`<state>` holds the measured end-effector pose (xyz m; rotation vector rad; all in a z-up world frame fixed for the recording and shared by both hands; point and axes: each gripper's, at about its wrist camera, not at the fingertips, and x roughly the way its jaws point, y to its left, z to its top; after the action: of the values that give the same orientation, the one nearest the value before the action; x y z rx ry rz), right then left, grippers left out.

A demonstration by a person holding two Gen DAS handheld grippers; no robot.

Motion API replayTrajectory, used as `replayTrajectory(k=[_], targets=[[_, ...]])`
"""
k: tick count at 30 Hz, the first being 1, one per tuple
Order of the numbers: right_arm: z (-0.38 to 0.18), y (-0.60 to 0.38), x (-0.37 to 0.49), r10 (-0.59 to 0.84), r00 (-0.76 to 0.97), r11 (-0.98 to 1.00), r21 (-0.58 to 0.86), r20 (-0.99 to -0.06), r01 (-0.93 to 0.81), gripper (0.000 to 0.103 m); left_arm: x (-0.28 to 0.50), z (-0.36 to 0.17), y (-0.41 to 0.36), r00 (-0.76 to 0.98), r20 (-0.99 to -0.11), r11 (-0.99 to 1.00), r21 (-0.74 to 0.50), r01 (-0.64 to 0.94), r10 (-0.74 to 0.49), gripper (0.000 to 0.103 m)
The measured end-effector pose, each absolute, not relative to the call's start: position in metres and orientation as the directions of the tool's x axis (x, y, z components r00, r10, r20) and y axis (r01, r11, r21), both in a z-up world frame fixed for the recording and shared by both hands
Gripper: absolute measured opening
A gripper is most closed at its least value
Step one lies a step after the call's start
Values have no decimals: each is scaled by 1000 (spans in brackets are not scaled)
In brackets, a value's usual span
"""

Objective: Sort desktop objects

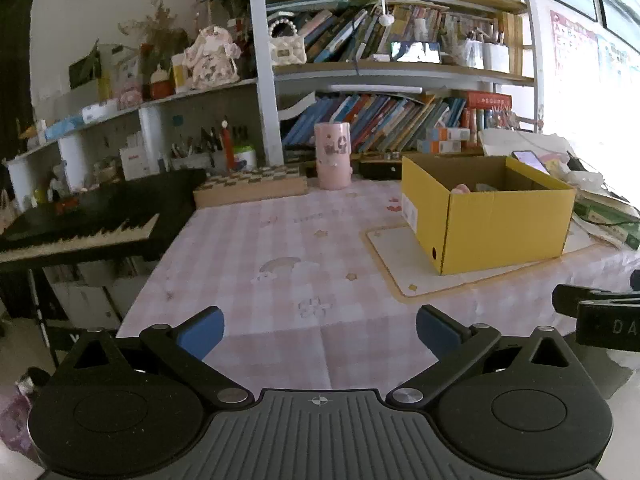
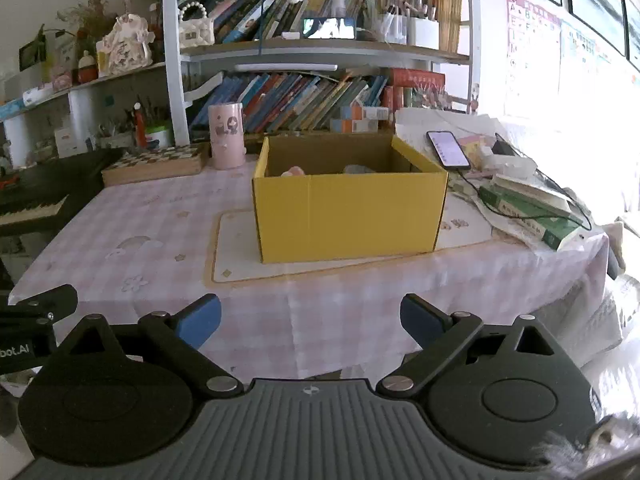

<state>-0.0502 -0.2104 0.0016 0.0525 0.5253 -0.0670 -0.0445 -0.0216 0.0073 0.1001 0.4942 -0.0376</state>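
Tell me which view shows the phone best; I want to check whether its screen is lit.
The right wrist view: the phone lies fully visible right of the yellow box, screen lit, cable attached. In the left wrist view the phone is only partly seen behind the box's far corner.

The box sits on a mat on the table, a cup behind-left.

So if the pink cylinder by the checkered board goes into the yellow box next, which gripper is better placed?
Probably left. The pink cylinder stands almost straight ahead of the open, empty left gripper; for the right gripper it lies off left, beyond the yellow box.
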Motion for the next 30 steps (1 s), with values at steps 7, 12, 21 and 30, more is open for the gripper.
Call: replayTrajectory(k=[7,12,21,30], targets=[[-1,-202,-61,-24,854,997,50,-520,58,98,-52,5,-13,868,-497,995,78,62,-15,103],[-1,-193,-65,-5,850,998,50,-527,36,99,-56,3,-9,859,-512,995,63,72,-29,103],[-3,-189,-69,-11,834,998,48,-552,44,100,-57,-1,-9,841,-540,994,73,85,-32,103],[-6,-190,-70,-17,821,997,52,-571,57,103,-60,-3,-15,833,-553,990,114,89,-11,103]])
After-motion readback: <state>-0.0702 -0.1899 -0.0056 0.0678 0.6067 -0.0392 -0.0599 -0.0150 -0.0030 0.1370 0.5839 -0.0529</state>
